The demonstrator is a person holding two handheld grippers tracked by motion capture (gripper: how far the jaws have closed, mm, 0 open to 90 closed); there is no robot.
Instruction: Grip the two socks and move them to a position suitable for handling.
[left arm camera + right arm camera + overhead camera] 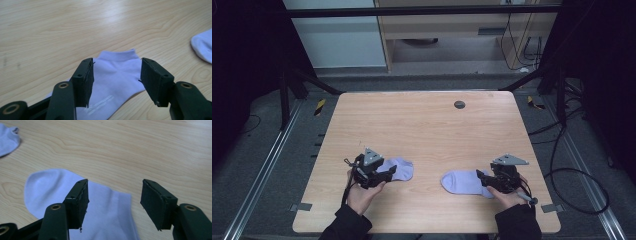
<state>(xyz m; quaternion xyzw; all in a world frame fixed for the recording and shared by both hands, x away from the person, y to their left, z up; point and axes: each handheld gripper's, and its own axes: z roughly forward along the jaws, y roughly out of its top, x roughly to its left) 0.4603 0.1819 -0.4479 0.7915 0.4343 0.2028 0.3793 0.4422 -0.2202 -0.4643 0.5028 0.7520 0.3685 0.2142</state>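
Two pale lilac cotton ankle socks lay flat on the light wooden table [422, 125], well apart from each other, one at each gripper.

The left gripper [116, 82] pointed low along the tabletop with its two black jaws standing wide apart. The left-hand sock [115, 75] lay under and between the fingers [85, 82], its ribbed cuff just beyond their tips and a faint pale stripe nearer the gripper's body. The pads did not press on the cloth; nothing was clamped. In the high view this gripper [384, 172] sat at one end of that sock [401, 169], held in the person's left hand [362, 192].

The right gripper [113, 202] likewise had its jaws spread. The right-hand sock [50, 187] lay mostly under and beyond the left finger [78, 202], with its rounded end farther out on that side and a straight edge reaching into the gap; the other finger stood over bare wood. No pad gripped it. From above, this gripper [482, 177] met the near end of that sock [462, 181].
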